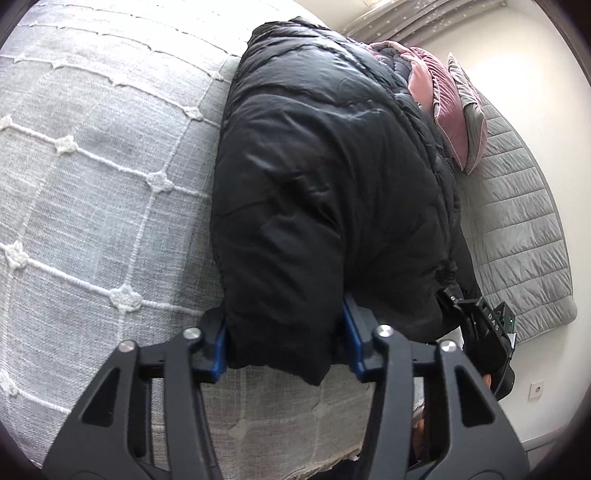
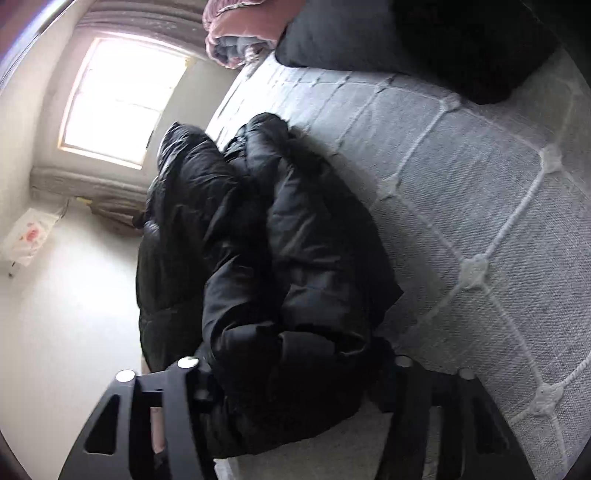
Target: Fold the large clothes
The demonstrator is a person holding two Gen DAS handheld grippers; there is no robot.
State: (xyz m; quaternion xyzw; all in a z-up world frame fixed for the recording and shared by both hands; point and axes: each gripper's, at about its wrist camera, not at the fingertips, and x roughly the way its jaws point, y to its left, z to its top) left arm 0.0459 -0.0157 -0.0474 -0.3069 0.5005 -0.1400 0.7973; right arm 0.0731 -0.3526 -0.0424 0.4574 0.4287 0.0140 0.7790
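A large black puffer jacket [image 1: 332,177] lies on a grey bedspread [image 1: 92,184] with a white stitched grid. My left gripper [image 1: 286,343] has a thick fold of the jacket's near end between its blue pads [image 1: 220,347] and is shut on it. My right gripper [image 2: 295,384] holds another bulky part of the jacket [image 2: 288,280] between its black fingers, near the bed's edge. The right gripper also shows in the left wrist view [image 1: 480,325], at the jacket's right side.
Pink and grey cushions [image 1: 454,110] lie beyond the jacket on a grey quilted mattress [image 1: 524,240]. A dark cushion [image 2: 424,44] and pink bedding [image 2: 240,33] sit at the bed's far end. A bright window [image 2: 122,99] and a white wall are beside the bed.
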